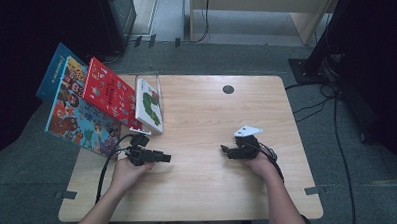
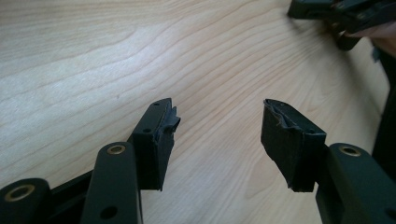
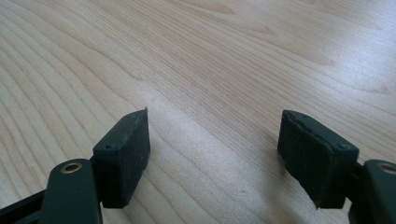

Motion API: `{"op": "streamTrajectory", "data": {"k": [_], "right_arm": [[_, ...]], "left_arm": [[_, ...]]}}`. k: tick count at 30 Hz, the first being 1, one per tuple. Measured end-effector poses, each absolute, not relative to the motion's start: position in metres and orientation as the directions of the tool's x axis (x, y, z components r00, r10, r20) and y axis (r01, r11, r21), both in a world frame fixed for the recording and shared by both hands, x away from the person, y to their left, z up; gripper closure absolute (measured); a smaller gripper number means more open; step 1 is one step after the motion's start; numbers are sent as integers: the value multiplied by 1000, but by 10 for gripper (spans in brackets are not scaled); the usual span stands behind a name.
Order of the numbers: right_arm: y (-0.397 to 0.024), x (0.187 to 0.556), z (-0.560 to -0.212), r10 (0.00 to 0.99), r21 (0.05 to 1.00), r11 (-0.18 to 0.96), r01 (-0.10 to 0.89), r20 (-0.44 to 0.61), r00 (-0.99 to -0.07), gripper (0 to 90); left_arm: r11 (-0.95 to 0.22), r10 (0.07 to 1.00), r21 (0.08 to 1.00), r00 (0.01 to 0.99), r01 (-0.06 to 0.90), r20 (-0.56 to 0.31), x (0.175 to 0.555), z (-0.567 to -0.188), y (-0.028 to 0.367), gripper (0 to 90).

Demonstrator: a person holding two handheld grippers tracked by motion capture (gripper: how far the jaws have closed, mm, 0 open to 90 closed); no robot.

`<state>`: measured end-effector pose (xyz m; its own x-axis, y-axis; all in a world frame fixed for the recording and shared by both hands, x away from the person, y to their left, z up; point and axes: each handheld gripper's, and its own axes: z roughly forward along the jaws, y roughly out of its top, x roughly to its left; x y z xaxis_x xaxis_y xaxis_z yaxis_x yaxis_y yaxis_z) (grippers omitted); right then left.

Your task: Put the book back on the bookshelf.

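Observation:
My left gripper (image 1: 165, 157) lies low over the wooden table (image 1: 206, 111), left of centre, pointing right. In the left gripper view its jaws stand apart with bare wood between them (image 2: 218, 122). My right gripper (image 1: 224, 149) rests right of centre, pointing left, a grey three-cornered plate (image 1: 247, 131) on top. In the right gripper view its jaws are wide apart over bare wood (image 3: 214, 135). The right gripper (image 2: 343, 18) also appears at the top right of the left gripper view, held by a hand.
Several picture books lean at the table's back left: a blue one (image 1: 52, 77), a colourful one (image 1: 79, 113), a red one (image 1: 108, 92) and a white one with a green caterpillar (image 1: 149, 104). A dark round grommet (image 1: 228, 89) sits near the far edge. Cables cross the floor at right.

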<state>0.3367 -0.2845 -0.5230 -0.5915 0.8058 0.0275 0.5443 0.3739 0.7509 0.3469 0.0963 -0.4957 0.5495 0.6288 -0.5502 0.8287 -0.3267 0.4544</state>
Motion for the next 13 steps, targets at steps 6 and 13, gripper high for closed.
{"op": "streamTrajectory", "data": {"k": [6,13], "right_arm": [[-284,336,-523,805,751,376,543,26,-592,249],[-283,336,-523,802,748,381,544,26,-597,230]], "left_arm": [[-324,623,461,552,827,-553,346,-496,98,442],[-322,620,457,550,829,-560,347,-496,98,434]]}}
